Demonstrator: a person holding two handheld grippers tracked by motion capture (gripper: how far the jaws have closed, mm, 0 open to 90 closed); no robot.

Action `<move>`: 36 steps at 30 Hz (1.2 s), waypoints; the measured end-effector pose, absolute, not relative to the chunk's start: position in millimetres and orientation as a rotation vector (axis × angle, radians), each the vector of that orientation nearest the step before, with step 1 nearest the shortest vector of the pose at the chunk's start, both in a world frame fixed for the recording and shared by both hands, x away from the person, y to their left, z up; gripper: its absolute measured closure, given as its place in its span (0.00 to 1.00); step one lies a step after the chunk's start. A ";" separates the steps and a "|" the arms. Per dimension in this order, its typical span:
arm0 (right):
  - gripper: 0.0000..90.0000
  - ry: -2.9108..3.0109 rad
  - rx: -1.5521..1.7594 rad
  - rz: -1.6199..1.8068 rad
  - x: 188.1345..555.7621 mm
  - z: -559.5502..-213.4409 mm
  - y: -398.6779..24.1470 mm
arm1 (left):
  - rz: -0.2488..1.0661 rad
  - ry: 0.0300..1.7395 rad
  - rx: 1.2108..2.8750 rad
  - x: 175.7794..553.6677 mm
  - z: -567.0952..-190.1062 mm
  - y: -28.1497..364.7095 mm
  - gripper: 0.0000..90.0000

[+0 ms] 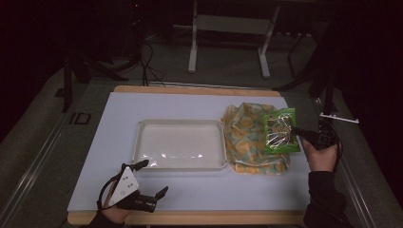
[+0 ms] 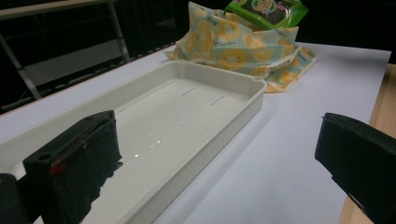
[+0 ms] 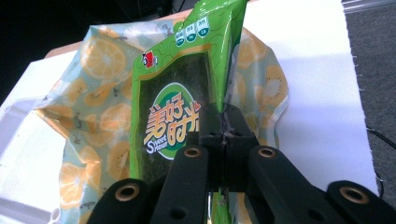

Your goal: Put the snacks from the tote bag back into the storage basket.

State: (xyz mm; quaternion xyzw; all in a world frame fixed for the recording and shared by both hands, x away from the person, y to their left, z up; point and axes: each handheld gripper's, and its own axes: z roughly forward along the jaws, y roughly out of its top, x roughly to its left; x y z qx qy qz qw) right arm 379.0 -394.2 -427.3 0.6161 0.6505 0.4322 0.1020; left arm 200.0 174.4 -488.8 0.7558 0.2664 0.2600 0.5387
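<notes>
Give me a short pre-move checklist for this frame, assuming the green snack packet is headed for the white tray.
1. Grip on the green snack packet: ok. The right gripper has its jaws shut on the packet's edge.
2. Packet free of the fruit-print bag: cannot tell. The packet sits over the bag, and contact underneath is hidden.
3. White tray ready to receive: ok. It looks empty inside and lies flat on the white mat.
4. Path from packet to tray: ok. Nothing stands between them apart from the bag itself.
5. Left gripper out of the way: ok. It is open and holds nothing, near the tray's front left corner.
</notes>
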 end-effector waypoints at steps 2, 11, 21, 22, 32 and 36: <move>0.99 1.900 1.818 1.274 375.9 -422.6 -394.5 | 0.618 0.633 1.798 200.0 -488.7 174.4 0.00; 0.99 1.853 1.809 1.314 365.7 -406.6 -395.4 | 0.617 0.633 1.797 199.7 -488.7 174.2 0.00; 0.99 1.814 1.761 1.371 359.7 -384.7 -394.0 | 0.618 0.633 1.798 200.0 -488.8 174.1 0.00; 0.99 1.810 1.758 1.377 359.2 -382.4 -393.5 | 0.616 0.633 1.797 199.9 -488.8 174.1 0.00; 0.99 1.810 1.710 1.403 360.4 -362.0 -382.6 | 0.617 0.631 1.797 199.6 -488.7 174.2 0.00; 0.99 1.809 1.680 1.418 360.7 -351.9 -376.1 | 0.617 0.630 1.798 199.6 -488.7 174.1 0.00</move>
